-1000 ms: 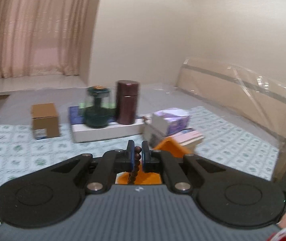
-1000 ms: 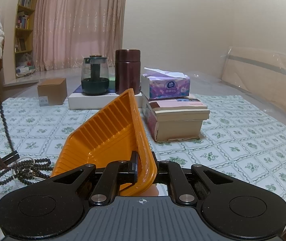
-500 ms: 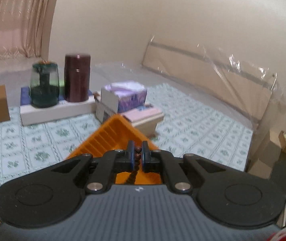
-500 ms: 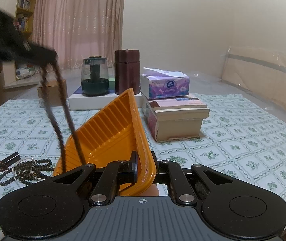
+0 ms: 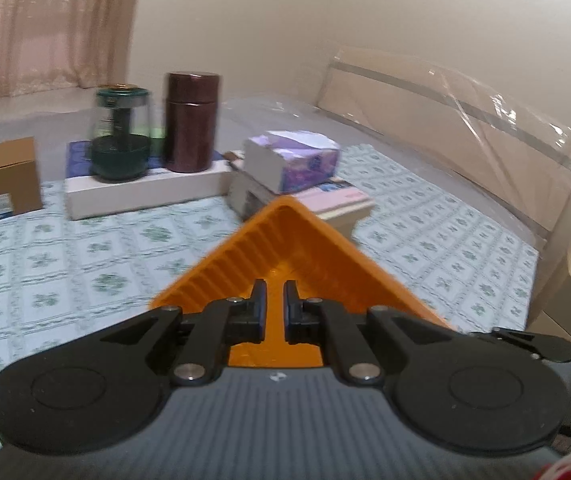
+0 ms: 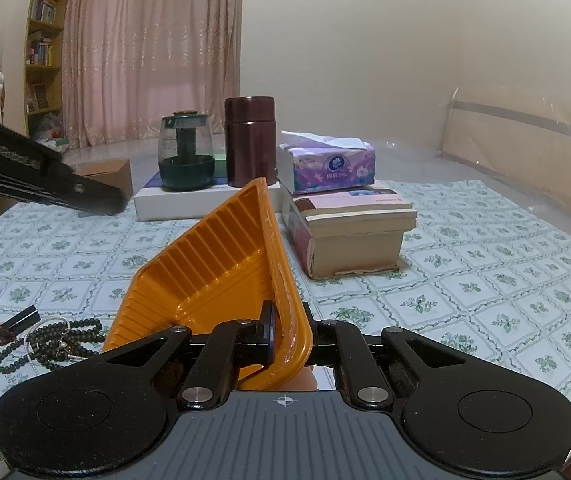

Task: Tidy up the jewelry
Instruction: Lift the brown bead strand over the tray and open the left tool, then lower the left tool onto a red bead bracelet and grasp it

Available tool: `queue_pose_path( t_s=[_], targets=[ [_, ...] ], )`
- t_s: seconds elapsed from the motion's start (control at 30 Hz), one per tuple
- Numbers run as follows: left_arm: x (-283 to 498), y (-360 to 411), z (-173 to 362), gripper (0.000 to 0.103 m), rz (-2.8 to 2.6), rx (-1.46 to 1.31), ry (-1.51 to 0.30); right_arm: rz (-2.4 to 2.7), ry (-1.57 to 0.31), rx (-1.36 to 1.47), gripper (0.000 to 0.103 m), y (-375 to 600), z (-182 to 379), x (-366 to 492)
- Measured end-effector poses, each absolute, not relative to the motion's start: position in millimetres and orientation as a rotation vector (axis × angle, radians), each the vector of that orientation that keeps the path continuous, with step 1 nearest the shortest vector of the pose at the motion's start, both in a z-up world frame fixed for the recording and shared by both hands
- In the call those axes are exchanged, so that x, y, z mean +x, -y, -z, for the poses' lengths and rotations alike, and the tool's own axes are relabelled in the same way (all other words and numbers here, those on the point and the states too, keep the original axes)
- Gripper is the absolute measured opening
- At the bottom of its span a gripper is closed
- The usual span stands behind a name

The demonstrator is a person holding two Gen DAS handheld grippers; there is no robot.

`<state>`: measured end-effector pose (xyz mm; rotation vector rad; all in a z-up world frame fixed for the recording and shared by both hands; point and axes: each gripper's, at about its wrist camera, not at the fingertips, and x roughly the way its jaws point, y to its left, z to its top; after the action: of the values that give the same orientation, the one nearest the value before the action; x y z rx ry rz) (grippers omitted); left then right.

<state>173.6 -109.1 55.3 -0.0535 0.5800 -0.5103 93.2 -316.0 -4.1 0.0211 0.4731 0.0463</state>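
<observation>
My right gripper (image 6: 289,332) is shut on the near rim of the orange ribbed tray (image 6: 205,264), which it holds tilted with the far corner raised. In the left wrist view my left gripper (image 5: 274,304) hovers over that tray (image 5: 285,240), all but shut, with only a thin slit between its fingers and nothing in it. The right wrist view shows the left gripper (image 6: 85,196) from the side, and no beads hang from it. A pile of dark bead strings (image 6: 49,344) lies on the cloth left of the tray. The tray's lowest part is hidden.
Behind the tray, a glass teapot (image 6: 185,160) and a dark red canister (image 6: 250,140) stand on a flat white box (image 6: 205,204). A tissue box (image 6: 325,164) tops a stack of books (image 6: 349,224). A cardboard box (image 6: 105,176) stands at the left, a plastic-wrapped board (image 6: 525,140) at the right.
The left gripper swung over the tray and came lower. The brown bead string that was pinched between its fingers is gone from them. The right gripper and the tray stayed put.
</observation>
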Motion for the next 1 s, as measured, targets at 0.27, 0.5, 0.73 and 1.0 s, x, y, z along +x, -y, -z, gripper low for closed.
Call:
queue_pose_path(
  t_s=[0.27,0.5,0.73,1.0],
  targets=[
    [159.3,18.5,-49.6,0.015,0.271,-0.095,-0.567,-0.045,-0.473,0.02,0.01,315.9,4.1,93.5],
    [144.3,-52.5,-24.4,0.017,0.07,-0.115,-0.604,-0.043,-0.473,0.016,0.01,315.7,4.9,92.5],
    [128.6,-78.8,12.0,0.019,-0.022,-0.099,-0.663,-0.039,-0.475,0.005,0.01,315.8,6.6,89.9],
    [128.1,-81.1,45.6,0.025,-0.005,-0.067,-0.707,-0.034,-0.481,-0.007,0.01,315.9,7.3,91.0]
  ],
)
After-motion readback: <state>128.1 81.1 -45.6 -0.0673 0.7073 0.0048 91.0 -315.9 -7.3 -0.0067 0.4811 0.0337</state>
